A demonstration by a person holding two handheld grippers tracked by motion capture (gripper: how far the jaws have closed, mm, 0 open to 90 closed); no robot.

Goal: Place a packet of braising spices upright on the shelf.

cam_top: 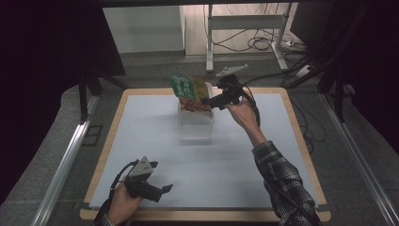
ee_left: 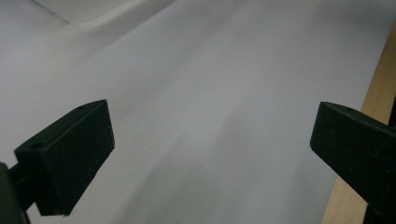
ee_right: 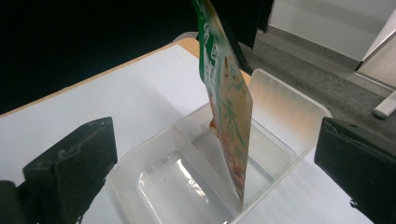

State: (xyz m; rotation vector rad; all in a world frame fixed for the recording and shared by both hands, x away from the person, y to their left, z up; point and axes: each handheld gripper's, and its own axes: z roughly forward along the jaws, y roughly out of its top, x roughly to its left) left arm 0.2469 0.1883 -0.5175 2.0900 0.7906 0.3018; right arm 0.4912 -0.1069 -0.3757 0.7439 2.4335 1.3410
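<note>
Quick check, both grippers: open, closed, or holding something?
Left gripper: open, nothing between the jaws, over the white table mat.
Right gripper: open, holding nothing; the snack packet stands in the clear divided container ahead.

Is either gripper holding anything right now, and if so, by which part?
Nothing is held. The right gripper is open, its jaws either side of the packet standing in the clear tray without touching it. The left gripper is open over the bare mat.

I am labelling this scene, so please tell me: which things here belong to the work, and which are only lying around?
In the work:
- green printed food pouch, standing in the container
- clear plastic two-compartment container
- right gripper, open

Lying around:
- left gripper, open, idle
- cables on the floor
</note>
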